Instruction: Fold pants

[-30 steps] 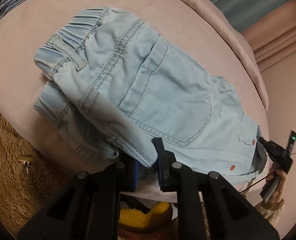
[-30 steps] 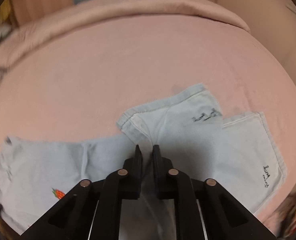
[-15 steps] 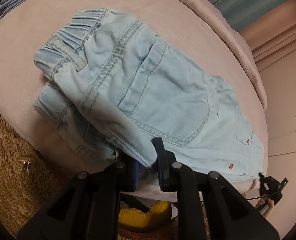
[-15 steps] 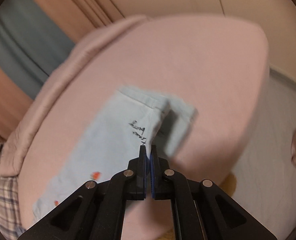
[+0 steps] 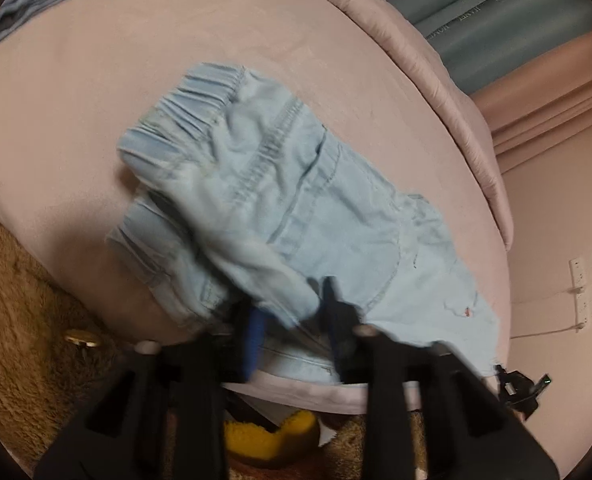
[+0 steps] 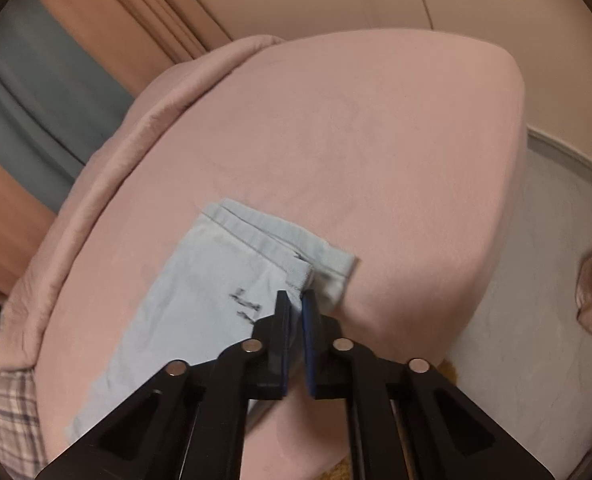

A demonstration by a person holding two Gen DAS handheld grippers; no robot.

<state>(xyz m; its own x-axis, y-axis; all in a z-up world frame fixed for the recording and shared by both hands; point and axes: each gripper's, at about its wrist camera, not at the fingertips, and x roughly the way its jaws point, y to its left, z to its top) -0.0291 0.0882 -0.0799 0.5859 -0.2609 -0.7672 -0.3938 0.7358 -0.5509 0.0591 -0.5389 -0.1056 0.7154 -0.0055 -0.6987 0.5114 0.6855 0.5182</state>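
Pinching pants (image 5: 296, 208), both claws, pink bed (image 5: 136, 80)

Your left tongs (image 5: 292, 322) pinch a fold of the pants (image 5: 296, 216) near the bed's (image 5: 96, 100) near edge, while your right tongs (image 6: 294, 308) clamp narrowly on the hem, both angled downward.

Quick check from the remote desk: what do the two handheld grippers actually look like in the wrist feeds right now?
Both match: the left gripper and the right gripper are matte black, with angular arms with triangular cut-outs, round silver pivot pins, and blue pads lining the inner finger faces. No cables or markings show on either. The left view is motion-blurred.
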